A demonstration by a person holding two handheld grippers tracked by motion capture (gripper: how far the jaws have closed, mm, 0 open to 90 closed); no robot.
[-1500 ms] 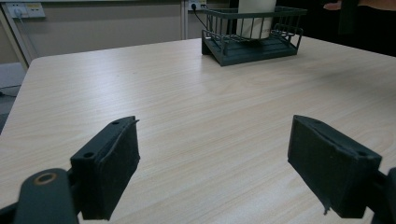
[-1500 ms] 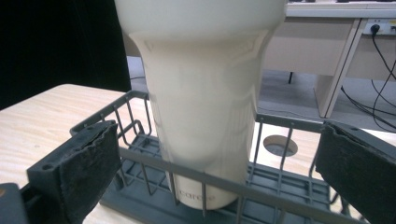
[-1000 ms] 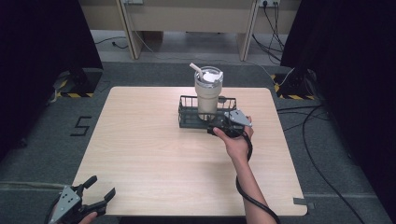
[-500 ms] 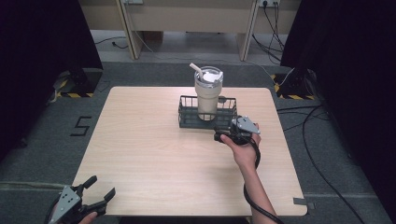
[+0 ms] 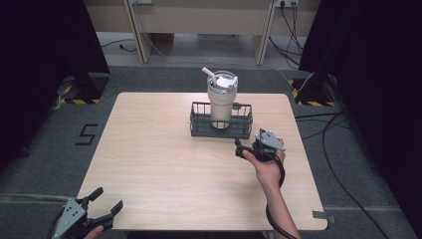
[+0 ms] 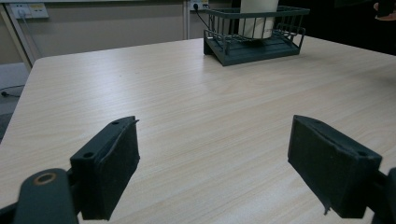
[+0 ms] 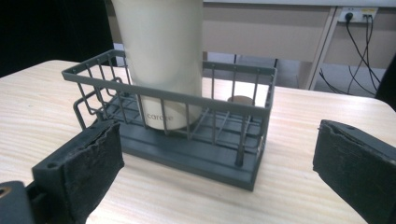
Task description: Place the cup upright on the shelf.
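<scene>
A cream cylindrical tumbler with a clear lid and a pale straw is seen upright inside a dark grey wire basket, above the centre of the high view, on the pale wooden table. The right gripper is held just below the basket's right end, jaws spread wide and empty. At the lower left corner, the left gripper is held at the table's near edge, jaws likewise wide apart, nothing between them
</scene>
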